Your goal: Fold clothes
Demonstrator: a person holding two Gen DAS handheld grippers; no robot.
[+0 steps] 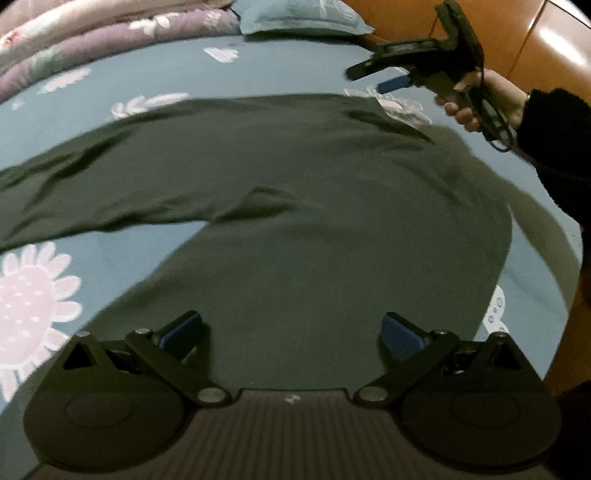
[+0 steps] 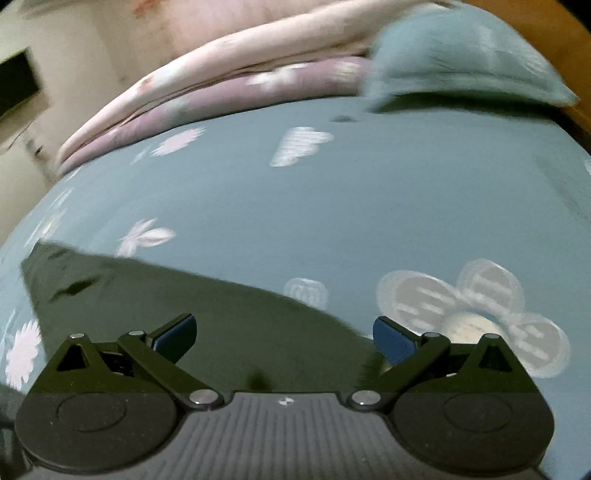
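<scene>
A dark green long-sleeved top (image 1: pixel 303 206) lies spread flat on a blue flowered bedsheet (image 1: pixel 155 77), one sleeve stretching to the left. My left gripper (image 1: pixel 291 332) hovers open over the top's near part, nothing between its blue pads. In the left wrist view the right gripper (image 1: pixel 373 79) is held by a hand (image 1: pixel 480 99) above the top's far right corner, its fingers apart. The right wrist view shows my right gripper (image 2: pixel 284 338) open above the edge of the green top (image 2: pixel 184 306), holding nothing.
Folded pink and purple quilts (image 2: pixel 229 85) are stacked at the far side of the bed beside a blue pillow (image 2: pixel 461 59). Orange wooden furniture (image 1: pixel 535 33) borders the bed on the right. A black sleeve (image 1: pixel 557 147) enters from the right.
</scene>
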